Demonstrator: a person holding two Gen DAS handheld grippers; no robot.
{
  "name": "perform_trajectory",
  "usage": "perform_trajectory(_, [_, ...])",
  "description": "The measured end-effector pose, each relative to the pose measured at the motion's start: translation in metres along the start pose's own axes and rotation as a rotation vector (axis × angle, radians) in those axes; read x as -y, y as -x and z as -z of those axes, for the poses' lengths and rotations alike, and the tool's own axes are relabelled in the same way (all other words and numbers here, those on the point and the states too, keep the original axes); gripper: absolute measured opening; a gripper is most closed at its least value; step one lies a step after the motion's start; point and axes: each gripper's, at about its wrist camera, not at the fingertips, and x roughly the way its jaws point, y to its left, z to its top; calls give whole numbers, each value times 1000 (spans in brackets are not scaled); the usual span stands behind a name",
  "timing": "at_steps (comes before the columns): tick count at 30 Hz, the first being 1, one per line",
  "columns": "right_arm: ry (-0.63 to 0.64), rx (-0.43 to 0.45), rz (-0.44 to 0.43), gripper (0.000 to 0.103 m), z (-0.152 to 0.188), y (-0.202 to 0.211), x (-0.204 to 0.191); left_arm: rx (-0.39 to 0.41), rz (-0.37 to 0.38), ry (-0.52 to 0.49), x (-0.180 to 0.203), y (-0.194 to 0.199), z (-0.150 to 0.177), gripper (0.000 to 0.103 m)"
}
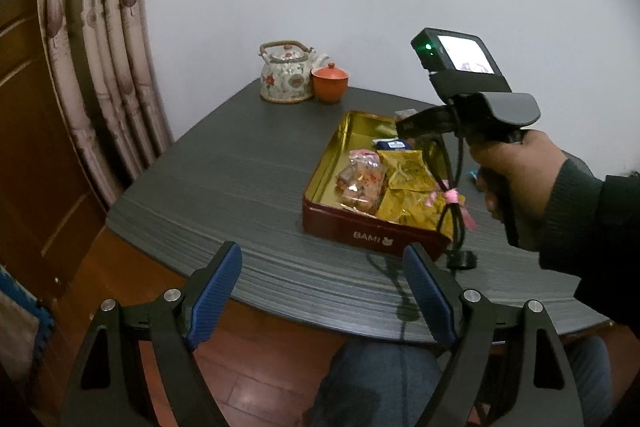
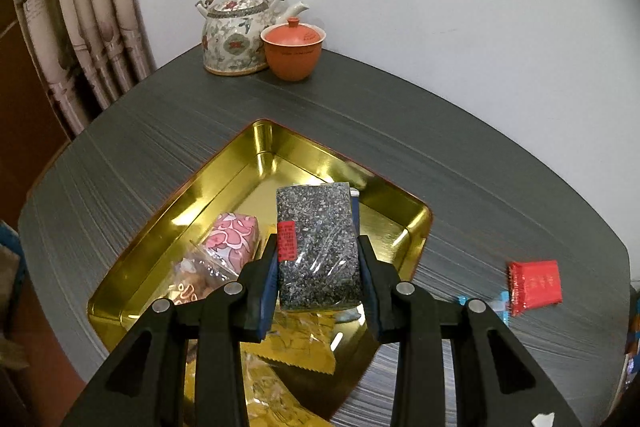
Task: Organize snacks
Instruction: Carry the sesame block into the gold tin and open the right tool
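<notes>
A red tin with a gold inside (image 1: 320, 183) (image 2: 256, 147) stands on the dark table and holds a pink-wrapped snack bag (image 1: 362, 179) (image 2: 232, 237) and several gold packets (image 1: 412, 175) (image 2: 296, 343). My right gripper (image 2: 318, 259) is shut on a dark speckled snack block in clear wrap (image 2: 320, 247) and holds it above the tin. In the left wrist view the right gripper's body (image 1: 472, 115) hovers over the tin's far end. My left gripper (image 1: 322, 291) is open and empty at the table's near edge.
A flowered teapot (image 1: 286, 73) (image 2: 236, 31) and an orange lidded cup (image 1: 330, 83) (image 2: 294, 47) stand at the table's back by the wall. A red packet (image 2: 534, 285) and a blue wrapper (image 2: 502, 305) lie on the table right of the tin. A curtain (image 1: 100, 47) hangs left.
</notes>
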Motion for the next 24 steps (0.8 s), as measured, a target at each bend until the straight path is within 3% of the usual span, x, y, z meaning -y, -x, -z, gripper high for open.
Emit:
perform_trajectory(14, [-13, -20, -34, 34, -5, -18, -12, -12, -7, -4, -1, 0, 1, 83])
perform_trajectory(16, [-11, -8, -25, 39, -5, -16, -13, -14, -9, -8, 0, -1, 1, 83])
perform_trajectory(18, [-4, 8, -24, 54, -4, -11, -14, -7, -14, -16, 2, 1, 1, 83])
perform_trajectory(19, [4, 17, -17, 57, -5, -9, -14, -5, -14, -20, 4, 0, 2, 83])
perform_trajectory(24, [-13, 42, -12, 59, 4, 5, -2, 12, -18, -59, 13, 2, 4, 83])
